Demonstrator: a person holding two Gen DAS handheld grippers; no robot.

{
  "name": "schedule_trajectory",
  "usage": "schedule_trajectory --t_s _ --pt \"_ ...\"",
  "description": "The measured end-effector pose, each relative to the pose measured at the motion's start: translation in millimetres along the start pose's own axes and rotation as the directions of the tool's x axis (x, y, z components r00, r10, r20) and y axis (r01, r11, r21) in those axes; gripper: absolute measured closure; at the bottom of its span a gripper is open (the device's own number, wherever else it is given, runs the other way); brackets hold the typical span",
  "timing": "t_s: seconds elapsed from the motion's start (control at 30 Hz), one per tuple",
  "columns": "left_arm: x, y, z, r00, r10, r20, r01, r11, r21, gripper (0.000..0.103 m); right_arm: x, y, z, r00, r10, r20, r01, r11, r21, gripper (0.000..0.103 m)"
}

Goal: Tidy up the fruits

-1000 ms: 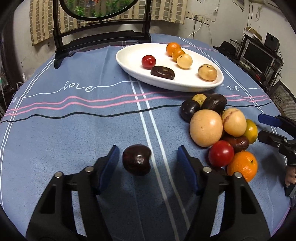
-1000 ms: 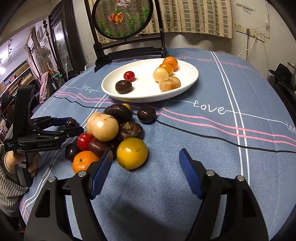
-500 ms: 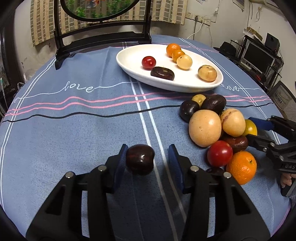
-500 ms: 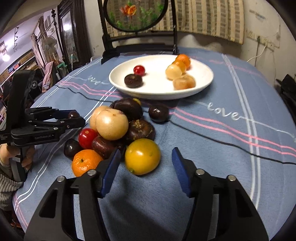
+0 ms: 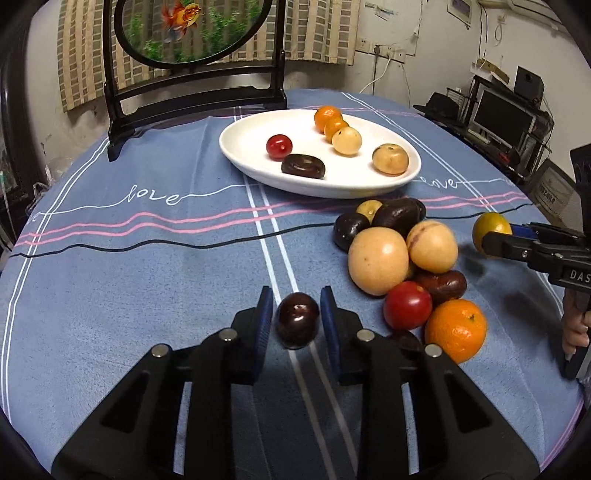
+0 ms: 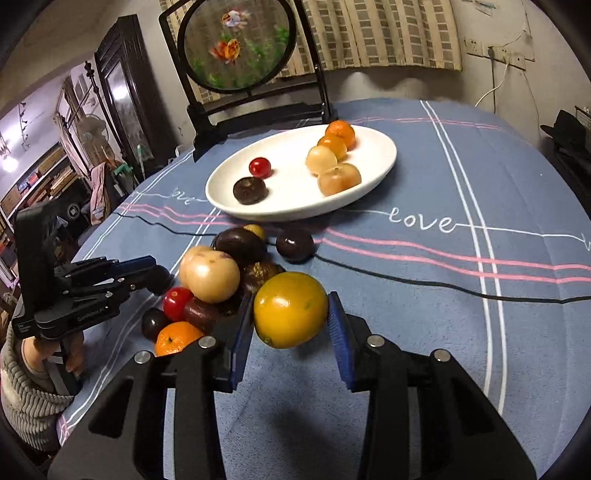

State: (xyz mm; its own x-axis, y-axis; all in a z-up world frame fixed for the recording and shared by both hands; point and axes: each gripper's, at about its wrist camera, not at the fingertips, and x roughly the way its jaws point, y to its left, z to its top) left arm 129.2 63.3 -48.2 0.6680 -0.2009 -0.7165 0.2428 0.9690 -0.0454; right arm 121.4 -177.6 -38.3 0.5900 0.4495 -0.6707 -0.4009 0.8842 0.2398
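A dark plum (image 5: 297,320) is clamped between the blue pads of the left tool (image 5: 297,317), close to the near edge of the counter (image 5: 147,258), which is covered by a blue cloth with pink, black and white lines. A yellow-orange citrus (image 6: 290,309) is gripped between the pads of the right tool (image 6: 291,325); a shadow is cast on the cloth beneath it, and in the left wrist view the same fruit (image 5: 491,230) is seen apart from the pile, toward the right edge of the counter.

The pile of loose fruit (image 5: 402,258) is gathered right of the counter's middle: two pale round fruits, several dark ones, a red tomato (image 5: 407,304) and an orange (image 5: 455,329) touching one another. One dark fruit (image 6: 295,244) is seen just beside the pile, on the side toward the plate.

A white oval plate (image 5: 369,182) is set beyond the pile, toward the far edge of the counter. Six fruits are held on it: a small red one (image 5: 279,146), a dark flattened one (image 5: 303,166), two orange ones at the far end, and two pale tan ones. They are laid in two loose groups, the red and dark together, the others in a row.

A black-framed round screen (image 5: 192,29) painted with goldfish is stood at the far edge. A hand in a ribbed grey sleeve (image 6: 22,391) is seen under the left tool in the right wrist view.
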Motion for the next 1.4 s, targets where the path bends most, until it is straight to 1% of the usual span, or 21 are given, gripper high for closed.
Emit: schedule_trajectory --t_s 0.07,0.1,0.2,0.3,0.37,0.4,0.5,0.6,0.67,0.7,0.77,0.8,0.83,0.9,0.93,1.03,1.13,1.23,1.37,1.4 --pt "3.8 -1.2 -1.4 1.0 -0.002 -0.024 0.002 1.0 0.007 0.076 0.3 0.1 -0.6 1.0 0.002 0.0 -0.002 1.0 -0.003 0.063" --pt "4.5 -2.1 -1.5 1.0 0.011 -0.028 -0.011 1.0 0.012 0.076 1.3 0.4 -0.8 1.0 0.003 -0.003 -0.003 1.0 -0.002 0.063" --pt "6.2 -0.1 -3.8 0.999 0.006 -0.041 -0.005 1.0 0.009 0.067 3.3 0.1 -3.2 1.0 0.002 -0.016 -0.002 1.0 -0.002 0.063" --pt "9.3 3.2 -3.9 0.998 -0.007 -0.058 0.007 1.0 -0.006 0.067 4.7 1.4 -3.7 1.0 0.003 -0.021 -0.004 1.0 -0.006 0.063" --pt "9.7 2.8 -4.2 0.998 -0.013 -0.06 0.013 1.0 -0.004 0.071 4.5 1.7 -4.3 1.0 0.004 -0.021 -0.004 1.0 -0.006 0.063" --pt "8.8 2.8 -4.5 0.998 -0.012 -0.055 0.012 1.0 -0.004 0.076 4.4 1.6 -4.3 1.0 0.004 -0.02 -0.004 1.0 -0.005 0.063" --pt "3.4 5.5 -4.1 1.0 -0.012 -0.028 0.011 1.0 -0.021 0.078 2.9 1.0 -4.2 1.0 0.003 -0.016 -0.003 1.0 -0.001 0.063" --pt "-4.5 9.4 0.5 1.0 -0.003 0.01 0.004 0.999 -0.038 0.078 -2.4 -2.0 -0.9 1.0 0.004 0.01 -0.004 1.0 0.012 0.063" --pt "-10.4 12.7 11.9 0.999 -0.013 0.031 0.015 0.999 -0.051 0.078 -7.4 -5.9 6.7 0.999 0.011 0.033 -0.012 1.0 0.029 0.063" --pt "-13.7 13.8 23.4 0.999 -0.009 0.044 0.011 0.999 -0.05 0.078 -10.2 -8.7 13.3 0.999 0.016 0.044 -0.018 0.999 0.043 0.063" --pt "-18.5 13.6 45.2 0.997 0.011 0.071 -0.009 0.999 -0.031 0.078 -17.1 -14.6 38.5 0.997 0.021 0.072 -0.025 0.998 0.064 0.063" --pt "-20.1 12.4 57.3 0.996 0.018 0.085 -0.017 1.0 -0.023 0.078 -19.1 -15.4 48.2 0.996 0.015 0.085 -0.02 0.998 0.064 0.063" --pt "-19.9 12.1 73.6 0.995 0.021 0.102 -0.019 1.0 -0.022 0.078 -20.9 -16.4 66.1 0.994 0.002 0.109 -0.009 0.998 0.061 0.063" --pt "-13.1 11.1 96.1 0.994 0.017 0.111 -0.015 1.0 -0.022 0.078 -18.0 -18.1 84.6 0.991 -0.002 0.131 -0.007 0.998 0.069 0.063" --pt "-3.2 10.0 109.4 0.993 0.024 0.113 -0.021 1.0 -0.023 0.078 -12.5 -19.1 95.3 0.99 0.003 0.14 -0.014 0.997 0.079 0.063" --pt "26.2 8.3 124.9 0.996 0.013 0.085 -0.009 0.999 -0.039 0.078 17.2 -20.7 111.2 0.993 0.031 0.117 -0.043 0.994 0.105 0.063" --pt "56.1 7.7 127.6 0.999 0.009 0.044 -0.007 0.999 -0.045 0.078 54.6 -13.2 113.9 0.998 0.051 0.045 -0.055 0.994 0.089 0.063" --pt "77.8 14.3 128.8 1.0 0.005 0.006 -0.004 0.999 -0.052 0.078 79.1 -5.6 115.5 0.999 0.042 -0.003 -0.042 0.998 0.047 0.063" --pt "90.5 27.0 132.2 0.999 -0.031 -0.009 0.03 0.995 -0.097 0.077 88.3 -1.4 119.8 0.999 0.037 -0.01 -0.037 0.999 0.024 0.062" --pt "92.2 29.4 133.0 0.999 -0.039 -0.009 0.038 0.994 -0.107 0.077 87.7 -1.7 120.7 0.999 0.035 -0.005 -0.035 0.999 0.022 0.056"
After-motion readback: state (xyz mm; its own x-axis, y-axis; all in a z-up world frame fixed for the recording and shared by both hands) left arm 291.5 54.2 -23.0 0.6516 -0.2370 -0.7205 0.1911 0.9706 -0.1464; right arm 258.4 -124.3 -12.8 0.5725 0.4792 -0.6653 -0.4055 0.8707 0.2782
